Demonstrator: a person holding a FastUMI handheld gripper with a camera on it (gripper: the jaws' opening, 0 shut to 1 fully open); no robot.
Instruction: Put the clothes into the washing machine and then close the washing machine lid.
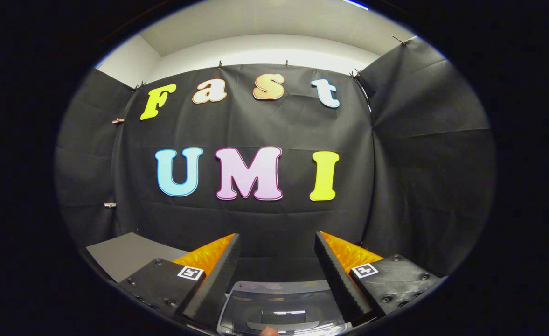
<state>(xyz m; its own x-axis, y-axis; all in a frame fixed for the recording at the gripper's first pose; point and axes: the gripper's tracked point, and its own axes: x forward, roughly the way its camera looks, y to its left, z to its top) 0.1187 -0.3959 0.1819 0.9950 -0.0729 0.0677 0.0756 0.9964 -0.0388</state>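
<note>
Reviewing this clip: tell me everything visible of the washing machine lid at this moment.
The washing machine lid lies below and between the fingers of the hand-held gripper, which stand open and touch nothing. It looks like dark, see-through plastic or glass in a pale grey frame with rounded corners, and it reflects the ceiling light. It appears to lie flat and closed, though its near edge is cut off. A fingertip shows at that edge; whether it touches the lid is unclear.

Low between your gripper [277,275] fingers, spread with nothing between them, you see the washing machine lid [281,308], smoky grey and glossy with white glints. The booth wall [423,154] is black cloth. At lower left, a plain grey tabletop [120,254].
</note>
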